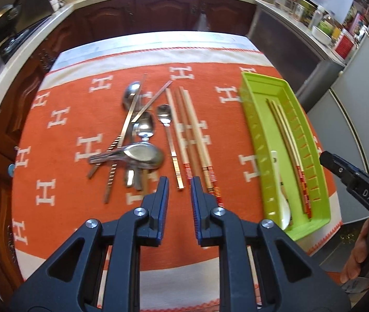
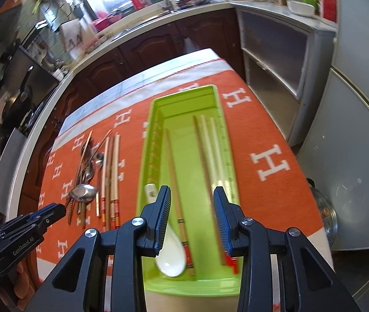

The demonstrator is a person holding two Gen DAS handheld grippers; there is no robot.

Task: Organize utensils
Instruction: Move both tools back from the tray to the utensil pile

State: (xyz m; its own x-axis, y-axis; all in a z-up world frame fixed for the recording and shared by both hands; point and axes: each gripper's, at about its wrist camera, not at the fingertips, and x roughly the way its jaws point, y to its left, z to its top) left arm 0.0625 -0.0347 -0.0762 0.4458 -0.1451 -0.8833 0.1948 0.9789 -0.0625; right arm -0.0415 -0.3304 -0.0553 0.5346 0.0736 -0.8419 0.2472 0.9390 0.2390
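- spoons (image 1: 142,153): polished metal, mirror-glossy
- chopsticks (image 1: 192,135): pale matt wood
- tray (image 2: 184,104): smooth green plastic
- ladle spoon (image 2: 171,257): glossy white ceramic look
- tablecloth (image 1: 62,140): matt woven cloth

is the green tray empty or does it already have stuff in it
Not empty. The green tray already holds a white spoon and several chopsticks lying lengthwise inside it.

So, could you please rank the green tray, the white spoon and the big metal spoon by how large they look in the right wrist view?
1. Green tray, by far the largest.
2. White spoon, lying in the tray.
3. Big metal spoon, on the cloth.
The white spoon lies nearer the camera, so second and third are unsure.
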